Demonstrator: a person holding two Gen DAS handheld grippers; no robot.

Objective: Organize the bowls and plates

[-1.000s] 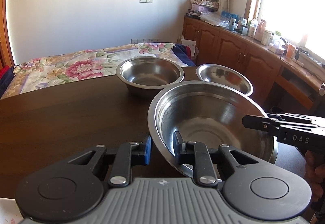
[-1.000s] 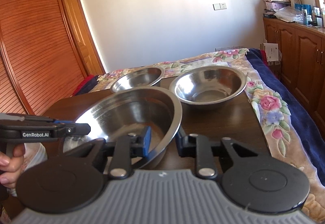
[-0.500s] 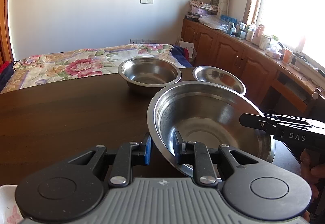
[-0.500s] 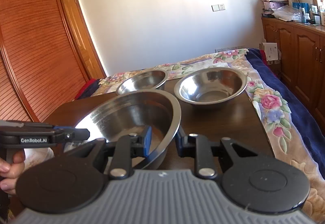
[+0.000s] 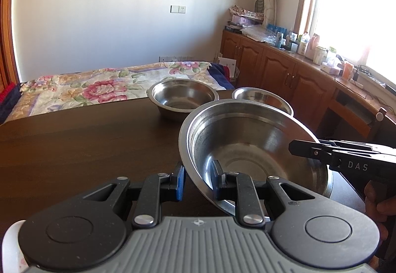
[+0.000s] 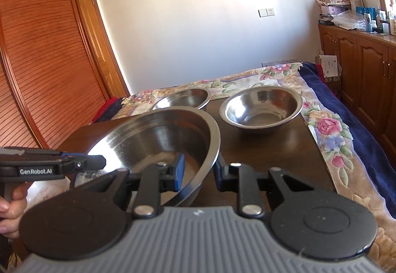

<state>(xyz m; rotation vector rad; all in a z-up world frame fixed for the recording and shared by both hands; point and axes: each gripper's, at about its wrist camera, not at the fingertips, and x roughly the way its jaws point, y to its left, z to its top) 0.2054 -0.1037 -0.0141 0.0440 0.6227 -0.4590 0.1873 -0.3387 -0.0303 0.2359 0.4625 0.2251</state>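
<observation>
A large steel bowl (image 5: 255, 149) (image 6: 158, 139) is held between both grippers over the dark wooden table (image 5: 74, 149) and looks slightly tilted. My left gripper (image 5: 198, 177) is shut on its near-left rim, one finger inside and one outside. My right gripper (image 6: 199, 171) is shut on the opposite rim in the same way. Each gripper also shows in the other view, the right gripper (image 5: 304, 149) and the left gripper (image 6: 94, 162). Two smaller steel bowls stand at the table's far side: a flat-bottomed bowl (image 5: 183, 97) (image 6: 183, 98) and a rounder bowl (image 5: 264, 98) (image 6: 259, 109).
A white flowered dish (image 5: 10, 248) peeks in at the table's near left corner. A bed with a floral cover (image 5: 99, 85) lies past the table. Wooden cabinets (image 5: 284, 75) with a cluttered top run along the right wall. A slatted wooden wardrobe (image 6: 37, 62) stands on the left.
Both grippers keep their hold on the large bowl. The left wrist view has drifted a little, and the white dish's edge has come into its lower left corner.
</observation>
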